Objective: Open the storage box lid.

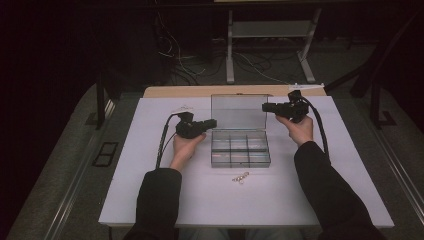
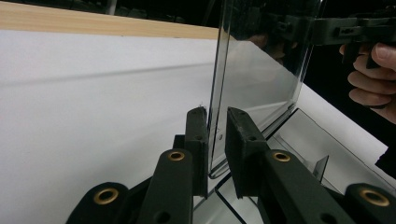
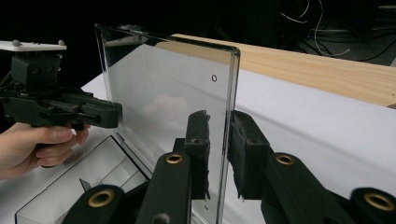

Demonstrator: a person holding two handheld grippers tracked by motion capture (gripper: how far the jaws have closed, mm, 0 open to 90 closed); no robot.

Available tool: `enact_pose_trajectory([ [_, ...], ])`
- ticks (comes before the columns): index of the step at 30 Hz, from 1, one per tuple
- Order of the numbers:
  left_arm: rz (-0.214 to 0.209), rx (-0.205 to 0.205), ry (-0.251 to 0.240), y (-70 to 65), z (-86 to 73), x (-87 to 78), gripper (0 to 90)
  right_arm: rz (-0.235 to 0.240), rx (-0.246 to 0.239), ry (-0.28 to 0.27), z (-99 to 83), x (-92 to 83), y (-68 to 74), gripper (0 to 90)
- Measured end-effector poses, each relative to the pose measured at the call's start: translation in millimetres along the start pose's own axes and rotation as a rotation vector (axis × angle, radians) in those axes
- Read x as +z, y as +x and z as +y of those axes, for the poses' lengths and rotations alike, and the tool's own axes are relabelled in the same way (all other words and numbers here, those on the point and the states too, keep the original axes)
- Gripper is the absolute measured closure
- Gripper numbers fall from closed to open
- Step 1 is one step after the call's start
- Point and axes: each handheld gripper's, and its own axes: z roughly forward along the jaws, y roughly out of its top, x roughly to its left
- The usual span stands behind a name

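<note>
Lid [image 2: 261,60] of the clear compartment box [image 1: 240,148] stands upright between my two sets of jaws, the box itself sitting open in the middle of the white table [image 1: 150,200]. My left gripper [image 2: 215,135] has its jaws drawn in narrow on the lid's left edge low down near the hinge, the pads right at the plastic, while my right gripper [image 3: 218,140] holds its jaws narrow around the lid's right edge, with a sliver of gap showing at one pad. Just in front of the box, a small cluster of metal rings [image 1: 240,177] lies on the table.
</note>
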Motion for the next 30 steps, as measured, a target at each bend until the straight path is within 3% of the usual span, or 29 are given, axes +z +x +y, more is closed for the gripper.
enact_pose_trajectory([
  [13,0.018,0.010,-0.002,-1.5,0.0,1.3,79.8,0.022,0.037,0.001,-5.4,1.2,-4.0,72.9],
  [30,0.018,-0.009,-0.003,1.2,-1.6,2.6,79.0,0.035,0.070,0.040,-23.2,11.2,-12.1,72.6],
])
